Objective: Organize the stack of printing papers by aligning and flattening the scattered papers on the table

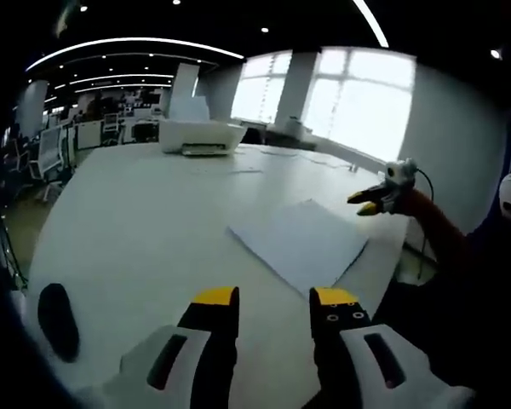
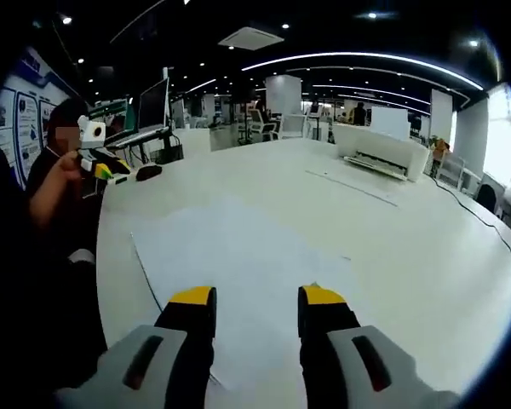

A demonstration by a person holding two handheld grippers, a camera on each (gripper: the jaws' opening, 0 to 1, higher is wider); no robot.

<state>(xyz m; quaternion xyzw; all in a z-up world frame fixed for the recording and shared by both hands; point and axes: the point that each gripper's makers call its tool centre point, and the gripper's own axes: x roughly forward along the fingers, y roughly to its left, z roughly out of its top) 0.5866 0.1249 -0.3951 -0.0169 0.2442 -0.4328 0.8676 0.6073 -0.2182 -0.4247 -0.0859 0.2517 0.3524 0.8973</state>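
A stack of white printing paper lies flat on the white table, ahead and slightly right of my left gripper, which is open with nothing between its yellow-tipped jaws. The right gripper shows at the table's right edge beyond the paper. In the right gripper view the same paper spreads just ahead of and under my right gripper, also open and empty. The left gripper appears at far left, held by a person's hand.
A white printer stands at the table's far end, also seen as the printer. A loose sheet lies near it. A black mouse-like object sits at the near left. A cable runs along the table's right side. Office desks and chairs stand behind.
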